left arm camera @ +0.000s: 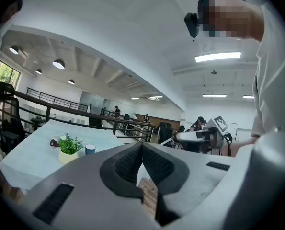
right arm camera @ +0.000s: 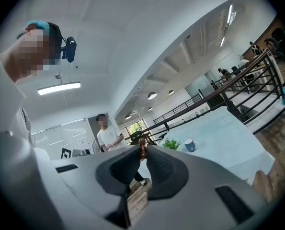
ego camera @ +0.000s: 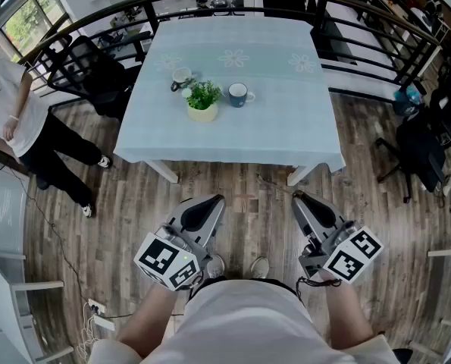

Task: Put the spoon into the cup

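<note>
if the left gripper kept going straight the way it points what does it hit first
Probably the table. The left gripper, shut and empty, points across the floor at its right part, clear of the plant and blue cup. Height is unclear; it might pass over.

Blue cup (ego camera: 240, 94), green plant (ego camera: 204, 93), pale blue tablecloth (ego camera: 286, 127) with white flowers.

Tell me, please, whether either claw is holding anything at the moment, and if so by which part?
Nothing is held. The left claw and the right claw are both shut with nothing between the jaws, over the floor short of the table.
</note>
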